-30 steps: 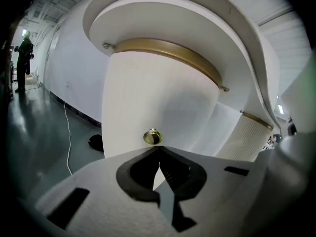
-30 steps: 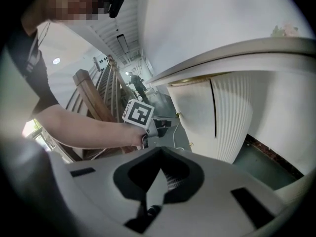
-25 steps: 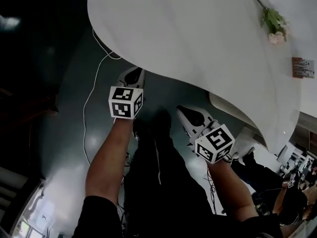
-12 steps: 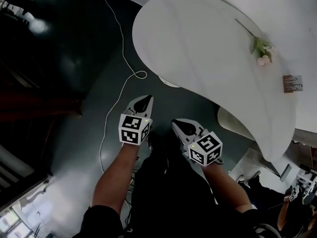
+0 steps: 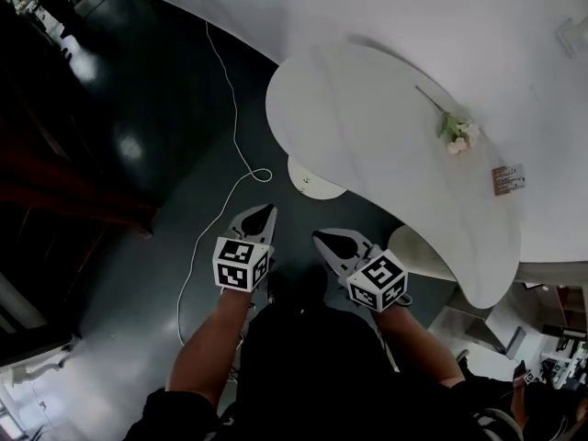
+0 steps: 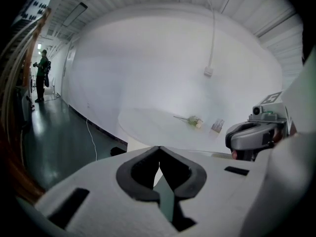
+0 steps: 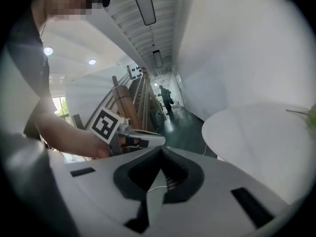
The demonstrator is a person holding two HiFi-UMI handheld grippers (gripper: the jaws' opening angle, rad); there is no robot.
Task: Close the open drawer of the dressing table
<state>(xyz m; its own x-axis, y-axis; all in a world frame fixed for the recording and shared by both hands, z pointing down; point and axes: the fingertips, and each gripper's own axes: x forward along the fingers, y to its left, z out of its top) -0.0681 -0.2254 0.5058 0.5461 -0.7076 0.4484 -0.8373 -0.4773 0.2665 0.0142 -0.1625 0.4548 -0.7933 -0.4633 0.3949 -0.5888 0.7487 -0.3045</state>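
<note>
Drawer (image 5: 314, 180): in head view, juts out under table (image 5: 367, 127), ahead of left gripper (image 5: 267, 209) and right gripper (image 5: 318, 236), touching neither. Left gripper view: shows jaws pressed together, empty. Right gripper view: likewise closed on nothing.

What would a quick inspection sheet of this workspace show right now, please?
Surface: white rounded dressing table top, mostly bare.
Job's things: cream rounded drawer juts out below the top, untouched.
Clutter: flower sprig; small card.
Grippers: left tongs and right tongs shut, empty, over the floor short of the table.
Cables: white cable trails across the floor.
Surroundings: dark glossy floor; white wall; distant person.
</note>
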